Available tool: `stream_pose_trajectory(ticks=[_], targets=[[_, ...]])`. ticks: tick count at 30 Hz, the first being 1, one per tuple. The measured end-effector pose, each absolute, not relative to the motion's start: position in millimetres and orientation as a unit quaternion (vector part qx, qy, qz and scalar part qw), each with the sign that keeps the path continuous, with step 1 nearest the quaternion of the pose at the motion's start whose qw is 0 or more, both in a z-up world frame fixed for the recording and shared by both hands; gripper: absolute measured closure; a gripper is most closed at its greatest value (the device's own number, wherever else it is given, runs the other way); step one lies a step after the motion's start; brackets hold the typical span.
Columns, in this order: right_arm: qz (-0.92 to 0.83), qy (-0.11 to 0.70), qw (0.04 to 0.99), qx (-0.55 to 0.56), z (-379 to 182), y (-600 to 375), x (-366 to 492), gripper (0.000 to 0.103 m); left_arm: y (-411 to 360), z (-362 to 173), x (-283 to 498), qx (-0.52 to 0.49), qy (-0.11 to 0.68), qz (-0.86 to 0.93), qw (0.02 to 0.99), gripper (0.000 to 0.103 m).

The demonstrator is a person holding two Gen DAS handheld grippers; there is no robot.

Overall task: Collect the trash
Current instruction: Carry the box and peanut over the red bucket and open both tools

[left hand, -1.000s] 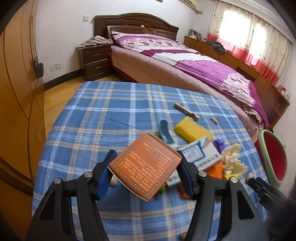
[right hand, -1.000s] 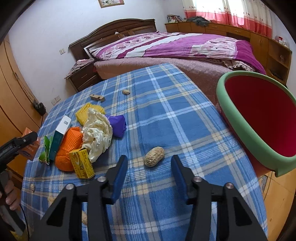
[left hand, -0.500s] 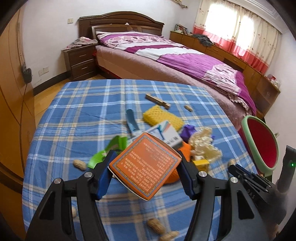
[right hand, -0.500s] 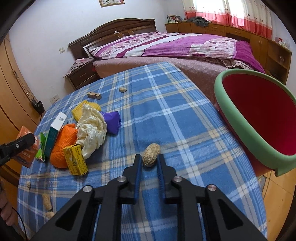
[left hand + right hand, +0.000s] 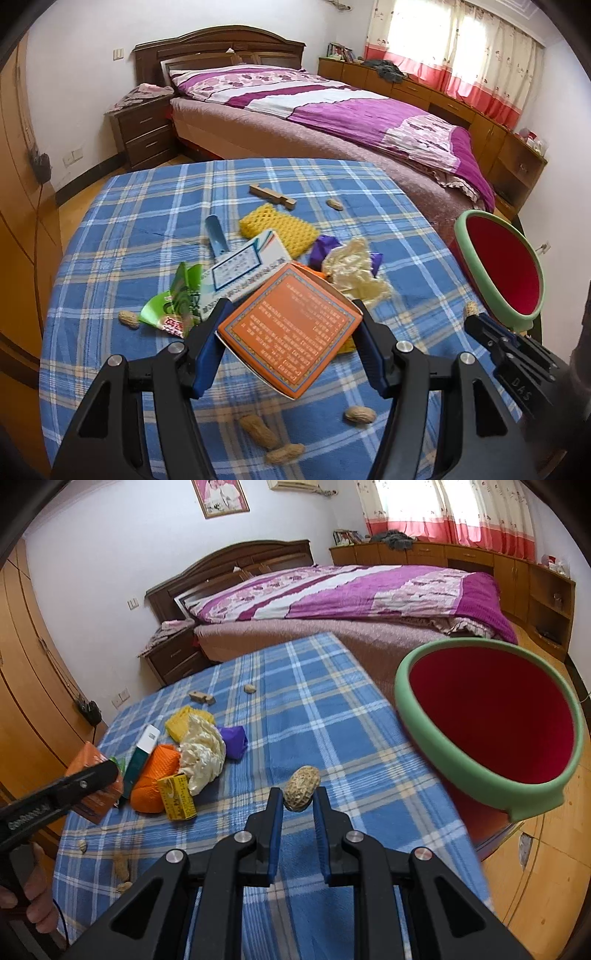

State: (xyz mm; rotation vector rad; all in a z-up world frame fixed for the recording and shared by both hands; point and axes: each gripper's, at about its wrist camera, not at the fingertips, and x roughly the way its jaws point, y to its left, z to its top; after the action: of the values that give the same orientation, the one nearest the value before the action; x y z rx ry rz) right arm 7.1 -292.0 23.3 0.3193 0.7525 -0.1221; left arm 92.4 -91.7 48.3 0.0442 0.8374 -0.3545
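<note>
An orange box (image 5: 291, 334) is clamped between the fingers of the left gripper (image 5: 290, 338) and held tilted above the blue plaid table (image 5: 147, 206). A peanut (image 5: 301, 788) is pinched between the narrow-set fingers of the right gripper (image 5: 298, 808), raised off the cloth. The red bin (image 5: 491, 720) with a green rim is seen just beside the table's right edge, near the peanut. A pile of wrappers (image 5: 184, 760) is left at mid-table, and loose peanuts (image 5: 258, 430) are scattered along the near edge.
</note>
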Motion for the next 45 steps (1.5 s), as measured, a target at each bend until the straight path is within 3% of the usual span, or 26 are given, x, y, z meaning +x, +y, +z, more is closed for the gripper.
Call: stream_pose_trajectory(ticks=[22, 45], targets=[[-0.109, 0.305, 0.933, 0.155, 70, -354, -38, 0.084, -162, 68, 76, 0.054, 0.39, -0.22, 0.892, 0.038], [-0.208, 0.312, 0.909, 0.182, 53, -461, -49, 0.084, -294, 67, 73, 0.111, 0.393, -0.319, 0.855, 0.038]])
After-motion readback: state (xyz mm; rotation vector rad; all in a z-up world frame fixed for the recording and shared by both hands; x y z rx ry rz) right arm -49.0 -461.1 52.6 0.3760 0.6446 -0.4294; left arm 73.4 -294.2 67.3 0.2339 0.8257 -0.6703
